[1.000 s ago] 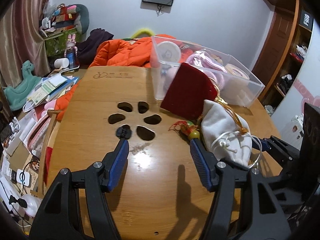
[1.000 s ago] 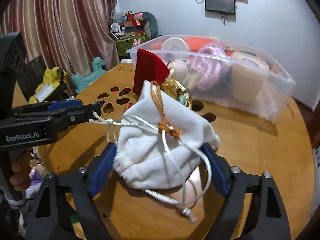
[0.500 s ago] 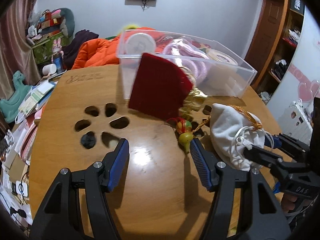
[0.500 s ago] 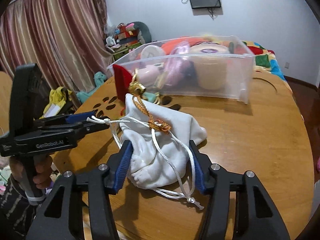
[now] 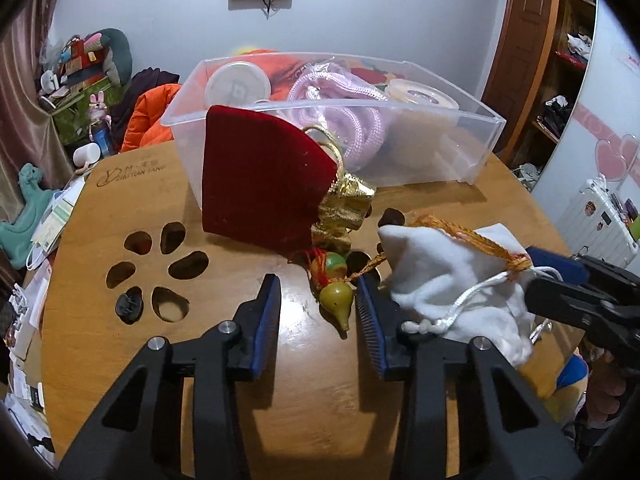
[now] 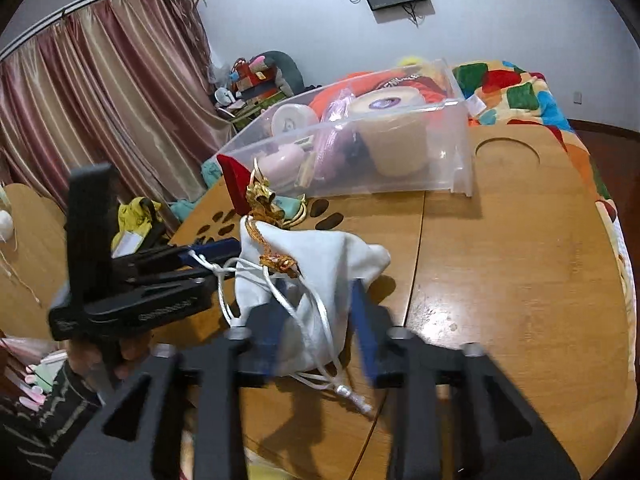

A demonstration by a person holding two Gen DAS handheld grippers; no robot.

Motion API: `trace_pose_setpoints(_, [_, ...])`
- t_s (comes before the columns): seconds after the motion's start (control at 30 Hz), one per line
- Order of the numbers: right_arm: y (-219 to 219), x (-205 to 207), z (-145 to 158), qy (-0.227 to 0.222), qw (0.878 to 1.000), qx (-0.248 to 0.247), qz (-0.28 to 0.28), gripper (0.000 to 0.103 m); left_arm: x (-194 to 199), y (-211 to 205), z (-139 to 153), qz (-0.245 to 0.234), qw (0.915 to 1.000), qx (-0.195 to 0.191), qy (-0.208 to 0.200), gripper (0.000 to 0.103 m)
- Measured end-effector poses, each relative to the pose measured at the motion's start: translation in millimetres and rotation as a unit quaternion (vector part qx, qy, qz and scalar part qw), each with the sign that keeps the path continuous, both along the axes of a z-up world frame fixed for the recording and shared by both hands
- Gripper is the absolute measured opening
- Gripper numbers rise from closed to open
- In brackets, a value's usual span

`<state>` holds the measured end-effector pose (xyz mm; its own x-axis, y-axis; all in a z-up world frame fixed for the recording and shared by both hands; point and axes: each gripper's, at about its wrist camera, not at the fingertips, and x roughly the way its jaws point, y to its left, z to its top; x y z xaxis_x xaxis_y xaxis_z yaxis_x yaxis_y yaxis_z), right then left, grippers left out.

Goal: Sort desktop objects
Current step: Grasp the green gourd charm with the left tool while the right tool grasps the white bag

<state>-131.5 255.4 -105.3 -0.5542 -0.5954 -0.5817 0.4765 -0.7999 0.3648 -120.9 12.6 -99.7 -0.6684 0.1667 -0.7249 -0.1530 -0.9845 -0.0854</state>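
Observation:
A green-and-yellow gourd charm (image 5: 336, 300) with red cord lies on the wooden table (image 5: 320, 400) between the fingers of my left gripper (image 5: 319, 278). Its jaws are closing; the left pad stands clear of the charm. Behind it a red velvet pouch (image 5: 256, 184) and a gold pouch (image 5: 344, 208) lean against the clear plastic bin (image 5: 460, 152). My right gripper (image 6: 320, 292) is shut on a white drawstring pouch (image 6: 316, 264), which also shows in the left wrist view as the white pouch (image 5: 440, 280). An orange cord (image 5: 480, 244) runs over it.
Flower-shaped cutouts (image 5: 160, 264) pierce the table left of my left gripper, one with a small dark object (image 5: 129, 306) in it. The bin holds a purple rope (image 5: 340, 92) and round tins. A round recess (image 6: 506, 156) marks the far right of the table. Clutter lies beyond the left edge.
My left gripper has moved right to straddle the gourd charm and its jaws have narrowed. My right gripper has closed on the white pouch and rolled.

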Motion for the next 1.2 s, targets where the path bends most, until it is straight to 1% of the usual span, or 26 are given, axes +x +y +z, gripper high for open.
trace_pose_setpoints(0.03, [1,3,1,0.006,1.000,0.000,-0.002,0.059,-2,1,0,0.001,1.0000,0.000,0.001,0.036])
trace_pose_setpoints(0.07, [1,3,1,0.009,1.000,-0.002,-0.001,0.063,-3,2,1,0.001,1.0000,-0.002,0.001,0.034])
trace_pose_setpoints(0.1, [0,4,2,0.009,1.000,-0.003,0.001,0.063,-4,3,1,0.001,1.0000,-0.003,0.002,0.033])
trace_pose_setpoints(0.2, [-10,5,1,0.006,1.000,0.007,0.012,0.068,-4,7,0,0.002,0.9999,-0.011,0.009,0.022])
trace_pose_setpoints(0.27, [-19,6,-1,0.010,1.000,0.018,0.013,0.077,-4,9,-1,0.004,0.9997,-0.017,0.015,0.020])
trace_pose_setpoints(0.33, [-26,6,-4,0.007,1.000,0.027,0.014,0.079,-2,10,-2,0.005,0.9996,-0.020,0.020,0.019])
trace_pose_setpoints(0.37, [-31,6,-7,0.005,0.999,0.034,0.017,0.079,-1,8,-2,0.007,0.9996,-0.019,0.021,0.016])
trace_pose_setpoints(0.4, [-35,6,-9,0.004,0.999,0.041,0.018,0.080,-1,7,-2,0.008,0.9996,-0.017,0.021,0.016])
trace_pose_setpoints(0.53, [-51,8,-14,0.030,0.995,0.093,-0.001,0.080,3,-4,2,0.018,0.9996,0.005,0.023,0.016])
trace_pose_setpoints(0.6, [-56,8,-18,0.039,0.993,0.115,-0.004,0.080,6,-7,6,0.021,0.9993,0.009,0.030,0.016])
trace_pose_setpoints(0.67, [-61,10,-19,0.058,0.988,0.140,-0.007,0.067,10,-10,12,0.022,0.9989,0.015,0.038,0.016])
trace_pose_setpoints(0.7, [-63,11,-19,0.062,0.987,0.146,-0.006,0.065,12,-12,16,0.022,0.9987,0.019,0.041,0.016])
trace_pose_setpoints(0.73, [-63,11,-18,0.063,0.987,0.146,-0.007,0.061,14,-14,20,0.023,0.9984,0.023,0.046,0.016])
trace_pose_setpoints(0.8, [-60,10,-15,0.061,0.988,0.140,-0.010,0.057,18,-18,28,0.023,0.9976,0.032,0.056,0.016])
trace_pose_setpoints(0.83, [-59,10,-13,0.063,0.988,0.138,-0.010,0.050,20,-19,32,0.023,0.9972,0.036,0.061,0.016])
trace_pose_setpoints(0.87, [-58,10,-10,0.067,0.988,0.139,-0.014,0.046,22,-21,35,0.023,0.9968,0.040,0.065,0.016])
trace_pose_setpoints(1.0, [-57,9,-2,0.077,0.985,0.152,-0.032,0.044,28,-25,52,0.023,0.9947,0.054,0.084,0.016])
trace_pose_setpoints(1.2, [-49,7,16,0.096,0.982,0.155,-0.052,0.043,32,-32,74,0.024,0.9921,0.059,0.108,0.016])
